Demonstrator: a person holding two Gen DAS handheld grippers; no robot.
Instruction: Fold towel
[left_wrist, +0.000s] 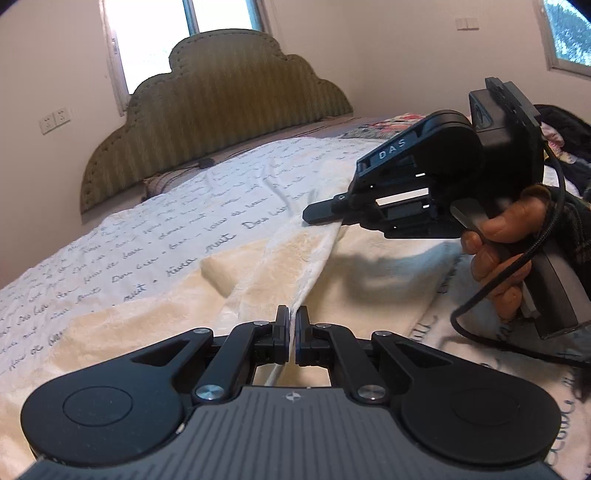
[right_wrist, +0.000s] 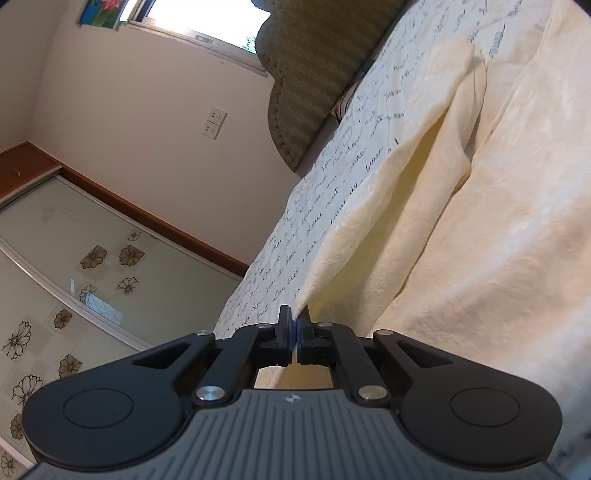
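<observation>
A cream textured towel (left_wrist: 266, 266) lies on a white bedsheet (left_wrist: 147, 229) printed with handwriting. In the left wrist view my left gripper (left_wrist: 293, 320) is shut on a raised fold of the towel's edge, which runs up as a taut ridge to my right gripper (left_wrist: 314, 213). A hand (left_wrist: 502, 251) holds that gripper, and its fingers pinch the same edge further along. In the right wrist view my right gripper (right_wrist: 294, 325) is shut on the towel (right_wrist: 443, 240) at its corner, and the cloth rises from the sheet (right_wrist: 332, 177) in a long crease.
A green padded headboard (left_wrist: 218, 99) stands at the bed's far end below a window (left_wrist: 184, 22). A flowered blanket (left_wrist: 388, 123) and dark cloth (left_wrist: 565, 125) lie at the far right. A wardrobe with flower-patterned glass doors (right_wrist: 74, 277) faces the bedside. A black cable (left_wrist: 480, 299) hangs from the right gripper.
</observation>
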